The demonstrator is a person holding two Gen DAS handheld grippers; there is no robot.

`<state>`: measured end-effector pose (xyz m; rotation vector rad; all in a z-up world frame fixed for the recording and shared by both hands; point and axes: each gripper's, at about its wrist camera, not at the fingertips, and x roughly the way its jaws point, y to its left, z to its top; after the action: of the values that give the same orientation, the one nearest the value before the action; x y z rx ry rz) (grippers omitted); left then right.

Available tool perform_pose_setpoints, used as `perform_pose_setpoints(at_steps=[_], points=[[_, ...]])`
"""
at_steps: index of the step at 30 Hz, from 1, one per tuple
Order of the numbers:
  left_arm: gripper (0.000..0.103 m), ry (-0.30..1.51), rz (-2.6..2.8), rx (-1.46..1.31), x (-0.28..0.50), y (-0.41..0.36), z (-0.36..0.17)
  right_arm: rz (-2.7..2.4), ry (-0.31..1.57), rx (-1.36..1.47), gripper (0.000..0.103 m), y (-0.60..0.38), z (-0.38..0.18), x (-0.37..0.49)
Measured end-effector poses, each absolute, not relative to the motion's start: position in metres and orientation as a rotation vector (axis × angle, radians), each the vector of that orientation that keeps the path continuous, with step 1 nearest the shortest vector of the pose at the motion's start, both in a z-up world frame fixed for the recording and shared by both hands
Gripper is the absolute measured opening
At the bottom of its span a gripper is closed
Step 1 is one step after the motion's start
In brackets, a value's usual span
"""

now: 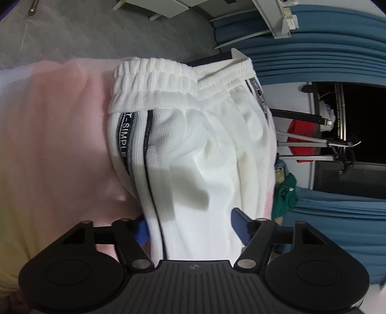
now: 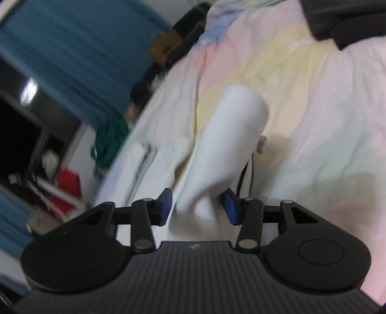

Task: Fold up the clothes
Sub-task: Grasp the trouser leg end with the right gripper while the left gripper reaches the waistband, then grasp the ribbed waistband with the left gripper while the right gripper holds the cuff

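Observation:
White ribbed trousers (image 1: 193,145) lie on a pastel bedsheet (image 1: 60,132), with the elastic waistband (image 1: 154,79) on the far side and a black lettered side stripe (image 1: 125,135). My left gripper (image 1: 190,228) stands open, its blue pads wide apart with the trouser cloth between them. One pad is partly covered by fabric. In the blurred right wrist view, my right gripper (image 2: 197,210) is shut on a trouser leg (image 2: 231,135), which rises off the sheet (image 2: 313,108). The rest of the trousers (image 2: 144,169) lies to the left.
A dark garment (image 2: 342,19) lies on the bed at the far right. Off the bed's edge are a green cloth (image 1: 287,195), blue curtains (image 1: 325,48), a red object (image 1: 304,135) and a cardboard box (image 2: 164,46). A thin cable (image 2: 251,169) runs beside the leg.

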<state>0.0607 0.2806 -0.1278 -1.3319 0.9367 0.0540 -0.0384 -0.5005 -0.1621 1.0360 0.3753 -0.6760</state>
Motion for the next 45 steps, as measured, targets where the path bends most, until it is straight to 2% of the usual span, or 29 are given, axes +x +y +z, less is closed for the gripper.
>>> perform_pose_setpoints(at_steps=[1, 3, 6, 8, 9, 11, 18, 27, 31, 35, 38, 42, 45], points=[[0.05, 0.947, 0.067, -1.326, 0.06, 0.281, -0.128, -0.681, 0.456, 1.024, 0.049, -0.501, -0.169, -0.035], [0.041, 0.966, 0.093, -1.313, 0.059, 0.283, -0.13, -0.695, 0.571, 1.02, 0.049, -0.501, -0.181, -0.03], [0.03, 0.991, 0.13, -1.317, 0.06, 0.286, -0.134, -0.708, 0.533, 1.017, 0.045, -0.5, -0.176, -0.034], [0.023, 0.997, 0.142, -1.331, 0.059, 0.289, -0.137, -0.716, 0.507, 1.016, 0.014, -0.5, -0.173, -0.038], [0.017, 0.995, 0.146, -1.322, 0.058, 0.289, -0.136, -0.72, 0.495, 1.015, 0.013, -0.5, -0.172, -0.039], [0.016, 0.985, 0.151, -1.291, 0.057, 0.287, -0.131, -0.728, 0.464, 1.015, 0.01, -0.499, -0.168, -0.043], [0.012, 0.86, 0.116, -1.134, 0.041, 0.282, -0.084, -0.709, 0.269, 1.087, 0.009, -0.491, -0.146, -0.08], [0.011, 0.802, 0.045, -1.002, 0.07, 0.28, -0.016, -0.674, 0.252, 0.956, 0.009, -0.48, -0.095, -0.062], [0.011, 0.777, 0.05, -0.969, 0.121, 0.271, 0.02, -0.673, 0.265, 0.848, 0.009, -0.486, -0.058, -0.004], [0.012, 0.777, 0.094, -0.994, 0.208, 0.254, 0.026, -0.72, 0.289, 0.774, 0.009, -0.493, -0.041, 0.079], [0.012, 0.802, 0.131, -1.006, 0.288, 0.249, 0.01, -0.755, 0.314, 0.733, 0.009, -0.501, -0.04, 0.141], [0.012, 0.86, 0.169, -0.995, 0.383, 0.238, -0.032, -0.774, 0.38, 0.7, 0.009, -0.515, -0.075, 0.216], [0.012, 0.903, 0.181, -0.979, 0.424, 0.232, -0.065, -0.779, 0.416, 0.686, 0.009, -0.522, -0.102, 0.241]])
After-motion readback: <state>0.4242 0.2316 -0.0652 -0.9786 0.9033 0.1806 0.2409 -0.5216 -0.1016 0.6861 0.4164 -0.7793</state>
